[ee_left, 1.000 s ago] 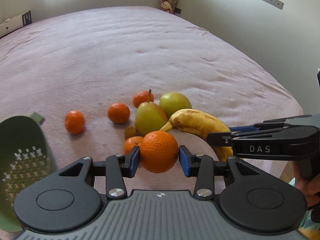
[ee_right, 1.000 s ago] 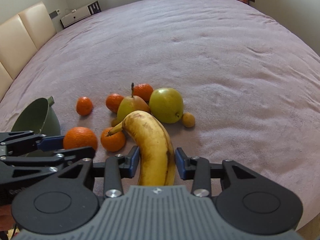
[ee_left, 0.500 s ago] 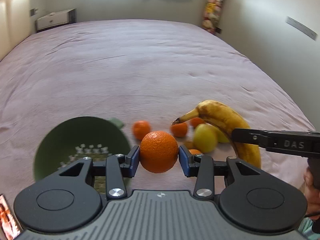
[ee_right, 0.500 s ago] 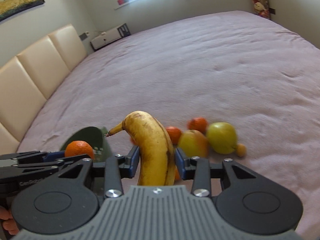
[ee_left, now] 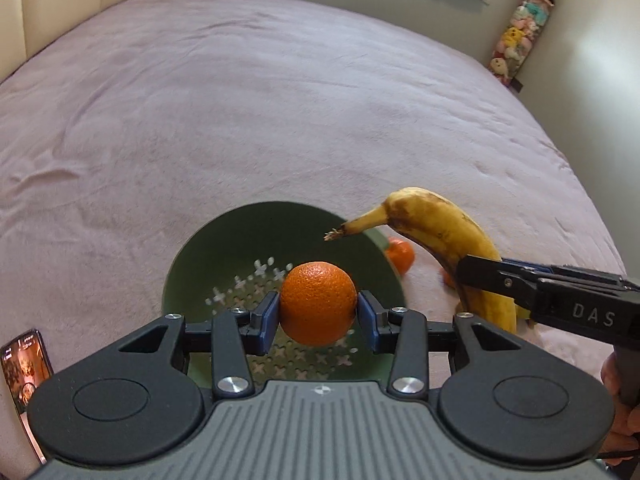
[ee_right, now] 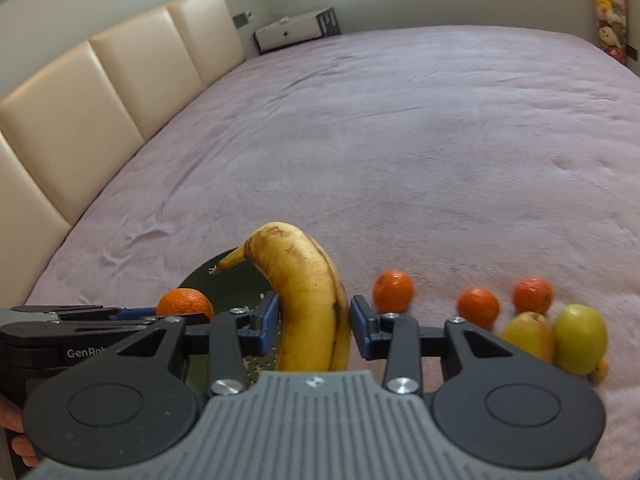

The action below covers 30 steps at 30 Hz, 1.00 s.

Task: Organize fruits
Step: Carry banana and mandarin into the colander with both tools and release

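Both loads have swung over from the fruit pile, and now my left hand-held gripper [ee_left: 318,316] hangs right above the green colander [ee_left: 188,276], its blue pads clamped on the orange [ee_left: 318,304]. A second ago that colander sat off at the left edge of my view; now its perforated bottom fills the space under the orange. My right hand-held gripper [ee_right: 314,320] has come along too, clamped on the banana [ee_right: 308,300], stem tip poking over the colander's far rim.

That puts both fruits at the drop point, I reckon. The orange looks lined up with the bowl; the banana sits more toward the colander's right rim and may want a nudge inward before I let go, or it could tip out onto the bed [ee_left: 280,100].

Left behind near the bed's near edge: three tangerines [ee_right: 478,306], a pear [ee_right: 528,334] and a green apple [ee_right: 580,338], touching each other. Plenty more trips to go.
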### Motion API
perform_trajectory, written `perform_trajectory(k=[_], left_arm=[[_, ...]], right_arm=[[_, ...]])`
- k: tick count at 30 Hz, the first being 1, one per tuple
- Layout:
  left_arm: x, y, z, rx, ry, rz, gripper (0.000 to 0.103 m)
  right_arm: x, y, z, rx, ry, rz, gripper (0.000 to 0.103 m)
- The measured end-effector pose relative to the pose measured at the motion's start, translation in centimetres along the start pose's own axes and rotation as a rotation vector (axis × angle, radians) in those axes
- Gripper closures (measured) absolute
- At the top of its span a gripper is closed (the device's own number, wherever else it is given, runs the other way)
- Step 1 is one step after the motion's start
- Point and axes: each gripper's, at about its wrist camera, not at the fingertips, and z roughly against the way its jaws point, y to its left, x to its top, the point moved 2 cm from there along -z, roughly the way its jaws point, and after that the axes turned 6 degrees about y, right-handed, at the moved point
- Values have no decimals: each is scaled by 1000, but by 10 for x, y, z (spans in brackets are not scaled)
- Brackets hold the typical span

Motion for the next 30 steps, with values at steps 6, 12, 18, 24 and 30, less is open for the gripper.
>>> perform_trajectory(k=[6,12,18,24,30], left_arm=[[2,22,-25,41,67,40,56],[1,31,-50,72,129,42,56],[-1,29,-69,99,172,-5,56],[-4,28,-77,159,180,-55,56],[-5,23,-79,185,180,-95,56]], right_arm=[[14,18,-55,4,102,48,67],[13,25,-96,-6,186,100,67],[13,33,-125,-16,241,163,67],[9,40,-140,-28,272,226,67],[7,50,-146,-77,283,310,67]])
